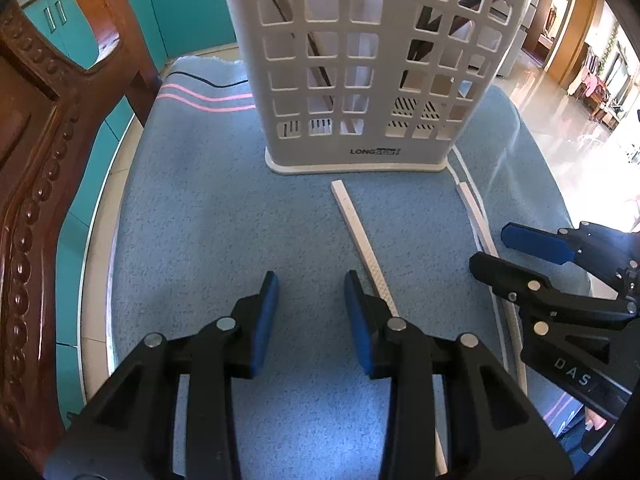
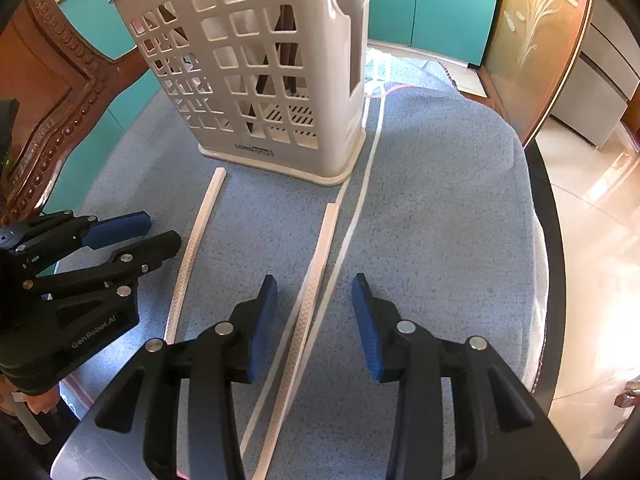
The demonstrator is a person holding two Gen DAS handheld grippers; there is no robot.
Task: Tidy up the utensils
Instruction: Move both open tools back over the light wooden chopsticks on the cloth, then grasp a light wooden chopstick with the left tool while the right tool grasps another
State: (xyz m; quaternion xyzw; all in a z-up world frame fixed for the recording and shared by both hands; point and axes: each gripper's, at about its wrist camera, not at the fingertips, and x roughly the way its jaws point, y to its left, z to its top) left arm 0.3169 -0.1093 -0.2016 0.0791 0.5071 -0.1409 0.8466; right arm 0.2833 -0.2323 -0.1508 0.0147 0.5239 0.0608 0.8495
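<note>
Plainly, white lattice plastic holder (image 1: 360, 80), two textured square chopsticks (image 2: 308, 300).

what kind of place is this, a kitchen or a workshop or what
Most likely a home dining or kitchen area. A white plastic lattice utensil holder stands on a blue towel over a table, beside a carved dark wooden chair back, with teal cabinet doors behind and a glossy tiled floor.

This looks like a home's dining or living area: a carved dark-wood chair back (image 1: 36, 168) at the left, teal cabinet doors (image 2: 436, 4) at the far side, a blue towel (image 1: 240, 220) over a table, and glossy tiled floor (image 1: 560, 92) running into what may be a furnished room.
</note>
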